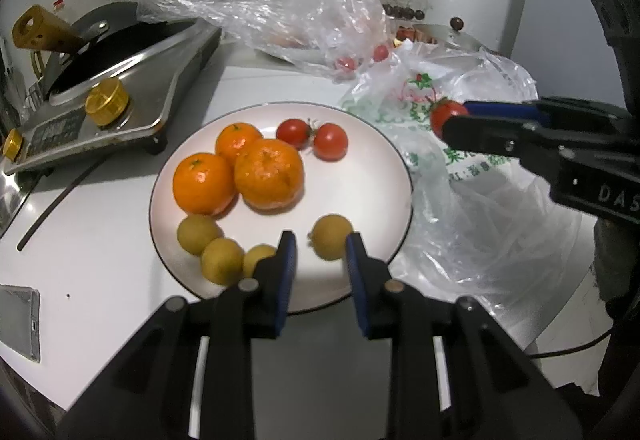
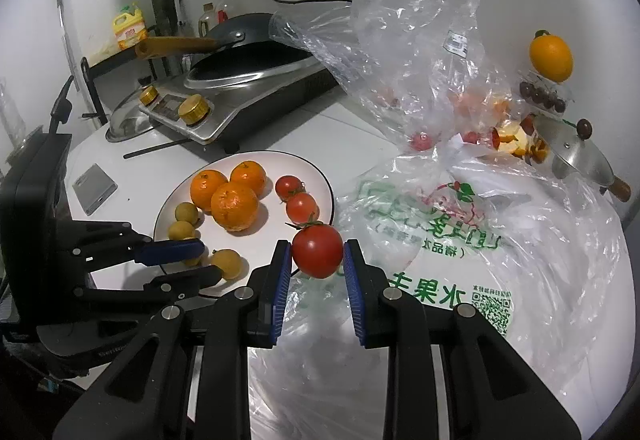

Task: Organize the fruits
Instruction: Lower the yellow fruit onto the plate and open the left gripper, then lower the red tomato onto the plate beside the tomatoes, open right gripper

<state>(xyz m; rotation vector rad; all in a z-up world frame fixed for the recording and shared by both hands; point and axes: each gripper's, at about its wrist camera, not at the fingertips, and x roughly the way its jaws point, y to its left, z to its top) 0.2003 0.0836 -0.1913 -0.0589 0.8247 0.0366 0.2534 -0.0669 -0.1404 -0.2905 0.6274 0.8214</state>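
The right tool, clamped on a red tomato, hangs over the printed bag just right of the plate, where two tomatoes lie nearest, while the left tool hovers empty, jaws narrow, over the plate's near rim.

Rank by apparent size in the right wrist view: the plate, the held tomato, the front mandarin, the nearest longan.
1. plate
2-3. front mandarin and held tomato look alike; the tomato sits nearer the camera, so unsure.
4. nearest longan
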